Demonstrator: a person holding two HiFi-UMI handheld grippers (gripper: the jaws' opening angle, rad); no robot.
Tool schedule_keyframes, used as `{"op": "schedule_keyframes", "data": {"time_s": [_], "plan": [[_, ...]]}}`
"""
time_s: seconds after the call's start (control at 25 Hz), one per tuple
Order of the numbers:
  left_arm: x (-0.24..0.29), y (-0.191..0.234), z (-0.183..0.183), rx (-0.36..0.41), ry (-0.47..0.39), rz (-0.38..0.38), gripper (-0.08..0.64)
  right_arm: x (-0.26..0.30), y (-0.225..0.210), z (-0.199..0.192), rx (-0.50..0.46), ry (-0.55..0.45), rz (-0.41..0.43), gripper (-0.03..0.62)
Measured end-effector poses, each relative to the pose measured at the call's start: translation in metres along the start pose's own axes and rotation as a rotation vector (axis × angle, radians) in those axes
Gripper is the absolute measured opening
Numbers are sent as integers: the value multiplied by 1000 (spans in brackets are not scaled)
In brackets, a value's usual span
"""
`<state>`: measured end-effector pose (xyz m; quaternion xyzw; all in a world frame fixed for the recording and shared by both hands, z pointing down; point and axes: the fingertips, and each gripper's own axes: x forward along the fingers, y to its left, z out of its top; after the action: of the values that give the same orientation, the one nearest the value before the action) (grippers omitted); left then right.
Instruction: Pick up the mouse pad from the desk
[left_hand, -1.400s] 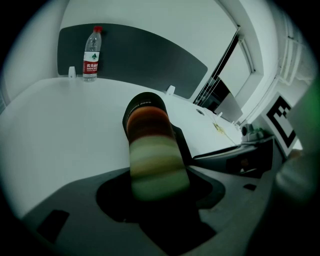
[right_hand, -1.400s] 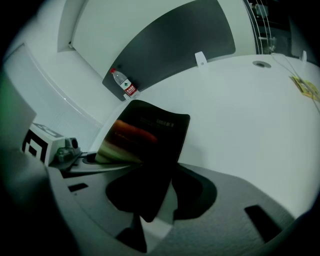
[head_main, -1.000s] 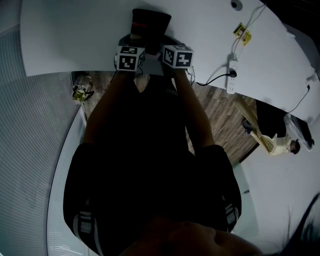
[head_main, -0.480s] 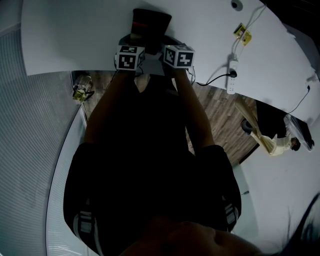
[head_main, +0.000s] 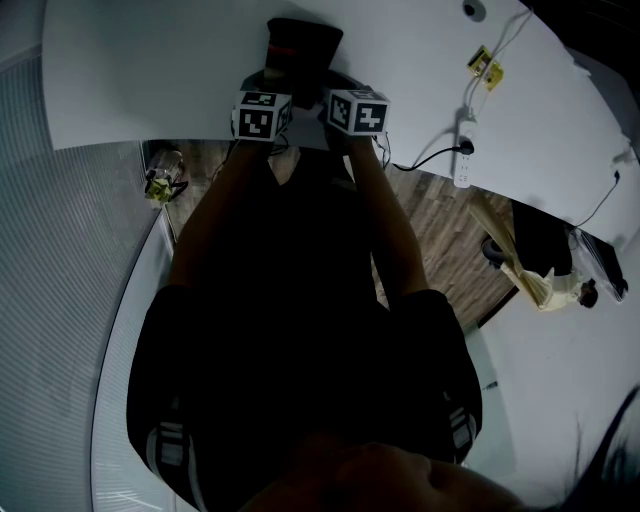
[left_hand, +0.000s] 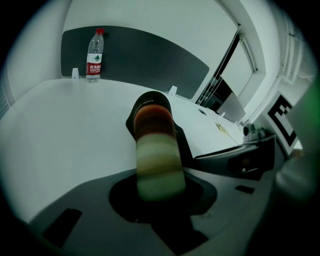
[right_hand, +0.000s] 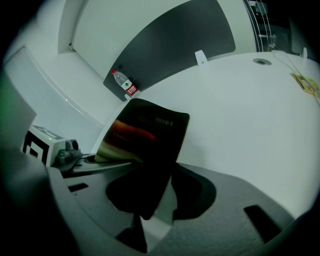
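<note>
In the head view the mouse pad (head_main: 300, 45) is showing as a dark shape with a red band near the front edge of the white desk (head_main: 130, 80). The left gripper (head_main: 264, 108) and the right gripper (head_main: 354, 106) are reaching onto its near side, close together. By my reading the pick-up is at the grasping stage – both grippers are at the pad, and the lift clear of the desk is still to come.

In the left gripper view the pad is curling up out of the jaw hollow, its orange-to-green face toward the camera. The jaws are closing with the pad's near edge between them and appear to be just coming onto it. A water bottle (left_hand: 94, 55) is standing well behind.

In the right gripper view the jaws are clamping a near corner of the pad. The pad is rising from them at a tilt, dark underside showing – whether its far edge is touching the desk I cannot tell.
</note>
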<state>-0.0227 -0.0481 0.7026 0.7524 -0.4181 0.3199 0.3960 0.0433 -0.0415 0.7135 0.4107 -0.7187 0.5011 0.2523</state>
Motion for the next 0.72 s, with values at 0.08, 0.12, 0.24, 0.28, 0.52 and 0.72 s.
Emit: {"op": "schedule_keyframes", "data": {"time_s": [0.08,0.12,0.24,0.28,0.52,0.72], "plan": [[0,0,-1,-2,-1,-2,103,0,1,-1,1,-2,1,100],[-1,0,-1,-4,-2,-2,101,0,1,-1,0,-2,1,100],[-1,-1,0,-6,-7,-4,93,0,1,-2,0,0,1,100],[-1,-2,0,-9,-10,-8,88,-1,2,-2,1,0,2,100],[-3,-5,0,-35,-28,-18,62,-3,4,-3,-2,1,7,100],[-5,-6,0,-51,-31,-21,55,-4,7,-4,0,3,19,100]]}}
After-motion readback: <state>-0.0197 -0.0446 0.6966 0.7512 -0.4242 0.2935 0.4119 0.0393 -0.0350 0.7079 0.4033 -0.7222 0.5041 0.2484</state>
